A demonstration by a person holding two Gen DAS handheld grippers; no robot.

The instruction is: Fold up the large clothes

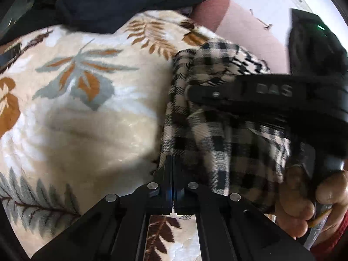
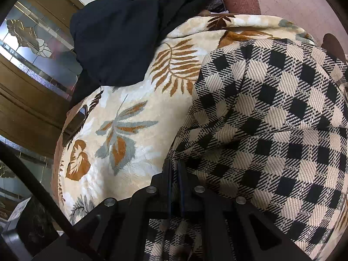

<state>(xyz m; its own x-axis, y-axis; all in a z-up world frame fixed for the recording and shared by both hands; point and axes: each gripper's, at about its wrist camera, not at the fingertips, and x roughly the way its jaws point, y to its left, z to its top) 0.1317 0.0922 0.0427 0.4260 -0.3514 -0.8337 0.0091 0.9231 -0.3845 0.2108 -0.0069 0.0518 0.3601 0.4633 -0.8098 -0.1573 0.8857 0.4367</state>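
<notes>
Blanket [image 2: 139, 143]: cream, leaf-printed, spread flat as the folding surface.
Dark garment [image 2: 117, 37]: heaped at the far edge, probably set aside.
Checked garment [image 2: 271, 117]: bunched along the blanket's right side, edge lifted for a fold.
Right gripper [image 2: 175, 171]: jaws nearly closed, pinching the checked edge to carry it.
Left gripper [image 1: 173, 169]: jaws fully closed at the cloth's edge; a pinch likely, not certain.
Hand [image 1: 308, 202]: wrapped round the right handle.

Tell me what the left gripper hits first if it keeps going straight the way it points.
Probably the checked garment: the left gripper, jaws shut, sits at the cloth's left edge. The leaf-print blanket lies just beside and under it, so depth leaves some doubt.
</notes>
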